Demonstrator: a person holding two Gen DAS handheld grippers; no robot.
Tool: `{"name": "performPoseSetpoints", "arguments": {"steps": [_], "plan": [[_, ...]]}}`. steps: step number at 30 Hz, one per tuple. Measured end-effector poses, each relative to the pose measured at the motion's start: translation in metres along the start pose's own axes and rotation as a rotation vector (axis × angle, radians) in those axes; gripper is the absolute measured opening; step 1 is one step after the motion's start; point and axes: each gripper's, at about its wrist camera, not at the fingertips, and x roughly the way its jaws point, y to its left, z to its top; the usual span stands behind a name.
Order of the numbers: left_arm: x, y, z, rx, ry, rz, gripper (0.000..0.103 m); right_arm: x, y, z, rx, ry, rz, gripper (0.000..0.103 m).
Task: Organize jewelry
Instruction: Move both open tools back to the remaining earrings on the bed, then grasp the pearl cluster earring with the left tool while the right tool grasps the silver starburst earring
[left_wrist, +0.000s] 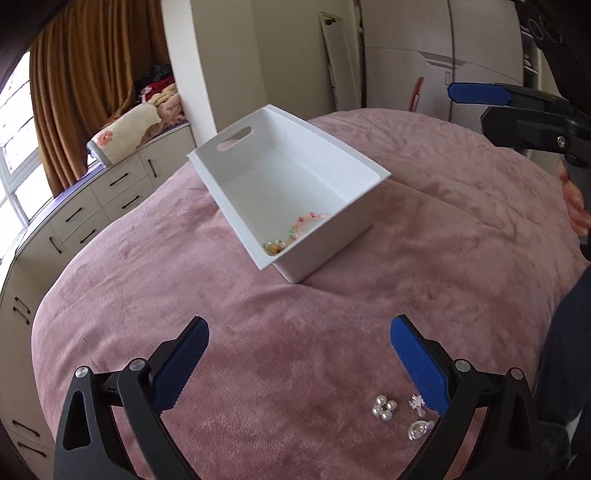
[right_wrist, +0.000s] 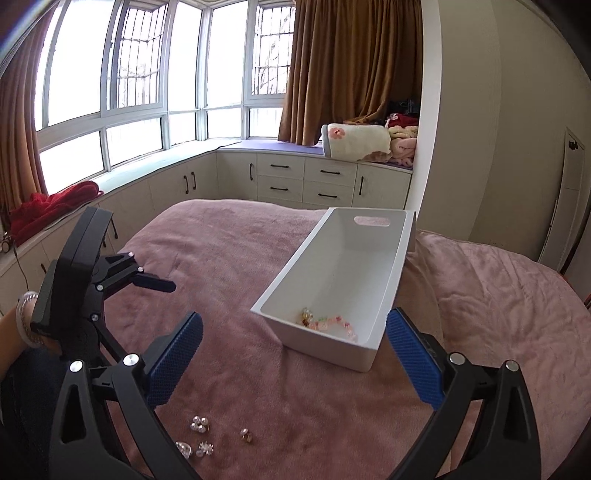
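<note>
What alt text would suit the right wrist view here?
A white plastic bin sits on a pink blanket, with a beaded bracelet in its near end. The open right gripper frames it, small pearl pieces lie loose in front, and the left gripper hovers at left.

In front of me, a bed under a pink plush blanket (right_wrist: 229, 258); on it sits a white handled bin (right_wrist: 384, 266); nearer me lie a pearl cluster (left_wrist: 384, 408), clear crystal pieces (left_wrist: 417, 430) and a small gold earring (right_wrist: 246, 435).
</note>
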Motion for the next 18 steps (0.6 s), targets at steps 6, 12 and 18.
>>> {"name": "performPoseSetpoints", "arguments": {"steps": [6, 12, 18], "plan": [[0.017, -0.036, -0.017, 0.163, 0.091, -0.106, 0.100, 0.006, 0.027, -0.045, -0.148, 0.070, 0.061, 0.094], [0.026, -0.055, -0.033, 0.289, 0.105, -0.123, 0.099, 0.023, 0.057, -0.083, -0.274, 0.123, 0.149, 0.071], [0.046, -0.053, -0.046, 0.338, 0.196, -0.098, 0.099, 0.055, 0.063, -0.110, -0.297, 0.228, 0.213, 0.052]]}}
